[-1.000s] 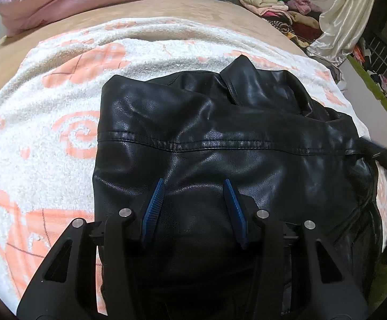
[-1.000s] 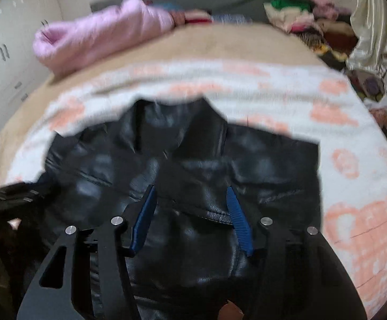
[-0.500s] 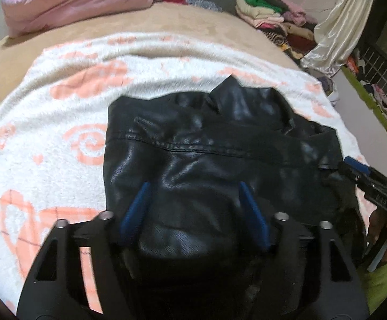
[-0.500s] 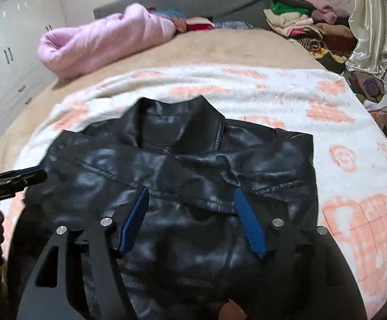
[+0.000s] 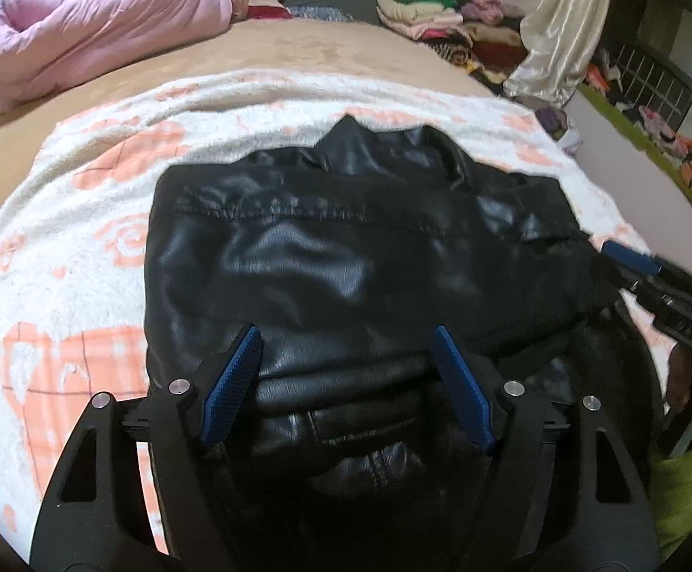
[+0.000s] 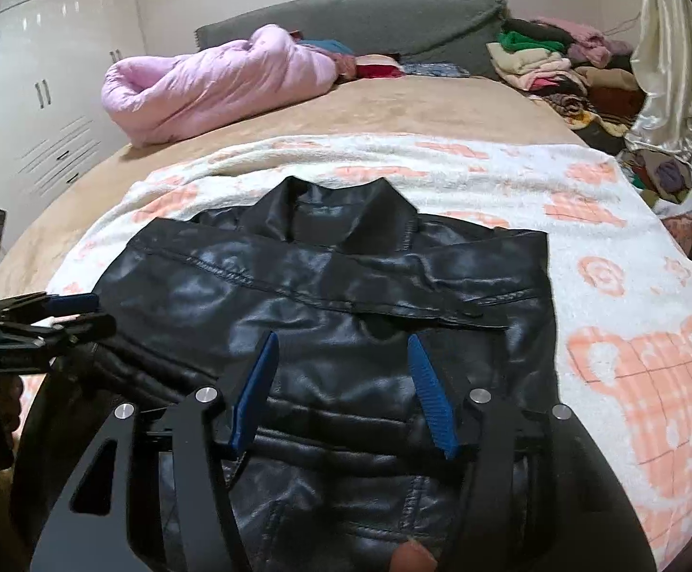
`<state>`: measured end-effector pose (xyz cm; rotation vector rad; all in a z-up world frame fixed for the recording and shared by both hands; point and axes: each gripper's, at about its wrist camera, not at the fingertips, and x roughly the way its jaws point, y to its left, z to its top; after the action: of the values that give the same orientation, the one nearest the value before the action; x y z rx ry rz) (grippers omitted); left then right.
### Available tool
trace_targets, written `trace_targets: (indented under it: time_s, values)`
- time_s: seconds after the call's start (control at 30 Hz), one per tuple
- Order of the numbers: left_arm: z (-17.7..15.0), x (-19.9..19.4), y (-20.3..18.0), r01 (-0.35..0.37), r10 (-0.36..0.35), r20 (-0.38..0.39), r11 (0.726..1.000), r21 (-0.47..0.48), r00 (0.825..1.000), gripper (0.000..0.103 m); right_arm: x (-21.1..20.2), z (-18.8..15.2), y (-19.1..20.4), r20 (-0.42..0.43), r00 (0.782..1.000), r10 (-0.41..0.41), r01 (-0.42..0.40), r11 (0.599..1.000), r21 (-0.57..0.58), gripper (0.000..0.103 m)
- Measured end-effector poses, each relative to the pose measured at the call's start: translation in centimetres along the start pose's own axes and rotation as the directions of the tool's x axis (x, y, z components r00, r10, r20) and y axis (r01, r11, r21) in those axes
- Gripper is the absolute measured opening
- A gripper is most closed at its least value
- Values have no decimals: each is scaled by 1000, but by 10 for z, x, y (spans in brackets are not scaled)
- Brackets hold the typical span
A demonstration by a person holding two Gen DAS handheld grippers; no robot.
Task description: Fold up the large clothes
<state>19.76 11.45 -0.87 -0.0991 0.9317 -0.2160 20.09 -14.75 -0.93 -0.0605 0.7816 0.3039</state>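
A black leather jacket (image 5: 346, 248) lies on a white blanket with orange patterns (image 5: 69, 257), collar at the far end, both sides folded in over the middle. It also shows in the right wrist view (image 6: 336, 295). My left gripper (image 5: 346, 338) is open and empty, hovering above the jacket's near part. My right gripper (image 6: 343, 343) is open and empty too, above the jacket's near middle. The right gripper shows at the right edge of the left wrist view (image 5: 632, 257); the left gripper shows at the left edge of the right wrist view (image 6: 69, 305).
The blanket (image 6: 608, 295) covers a tan bed (image 6: 393, 105). A pink quilt (image 6: 212, 81) lies at the far left by the grey headboard (image 6: 369, 19). A pile of folded clothes (image 6: 551, 62) and a cream curtain (image 6: 665, 71) are far right. White wardrobes (image 6: 45, 71) stand left.
Both grippers have pulled back and up from the jacket, so it looks smaller and farther. The left gripper's jaws have opened wider. The jacket lies still.
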Motion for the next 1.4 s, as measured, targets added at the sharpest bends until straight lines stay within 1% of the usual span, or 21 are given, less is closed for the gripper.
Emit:
trace_targets:
  time_s: [0.13,0.27,0.43,0.5,0.57,0.63,0.73,0.8,0.9,0.97,1.03,1.1,1.17,1.23,1.27,1.3,1.4]
  values:
    - [-8,23,-1,-35,37,-64,999,21,997,65,9,-5,5,-33,999,0,0,1000,-3,55]
    - [-10,29,-6,-67,71,-72,996,57,995,65,17,-10,5,-62,998,-8,7,1000,-5,55]
    - [-12,29,-5,-64,68,-69,996,55,995,65,18,-13,3,-65,998,-3,3,1000,-2,55]
    - [-11,29,-5,-64,68,-68,996,54,995,65,27,-15,1,-101,995,-16,15,1000,-8,55]
    - [-11,27,-5,-59,62,-66,997,53,996,65,42,-23,-3,-171,984,-49,48,999,-9,55]
    - [-11,26,-5,-52,55,-64,997,51,996,65,52,-28,-7,-200,979,-41,44,999,8,55]
    - [-11,24,-5,-50,53,-61,998,47,997,65,50,-27,-8,-195,980,-34,40,999,29,55]
    - [-10,23,-4,-47,49,-59,998,42,997,65,40,-23,-6,-170,985,-32,37,999,28,56]
    - [-9,19,-2,-37,39,-56,999,31,998,65,25,-22,-4,-125,992,-15,21,999,46,63]
    - [-9,16,-2,-33,34,-51,999,26,998,65,16,-22,-4,-100,995,-18,24,998,61,77]
    - [-9,14,-2,-28,29,-49,999,21,998,65,9,-22,-5,-89,995,-33,40,996,74,83]
    - [-9,12,-1,-18,18,-47,1000,14,999,66,3,-24,-6,-80,996,-27,35,995,94,84]
    - [-8,9,1,-4,4,-46,1000,2,999,67,-2,-25,-8,-70,997,-28,36,993,110,91]
    - [-8,6,2,6,-7,-41,1000,-7,999,68,-5,-24,-8,-58,998,-34,41,993,114,92]
    - [-8,4,3,10,-10,-39,1000,-11,999,69,-6,-25,-7,-56,998,-36,42,992,116,93]
    - [-9,3,3,15,-15,-40,1000,-15,999,72,-7,-25,-7,-54,998,-37,43,992,118,94]
    - [-9,0,3,25,-26,-41,999,-20,999,76,-10,-26,-4,-51,998,-46,52,991,121,96]
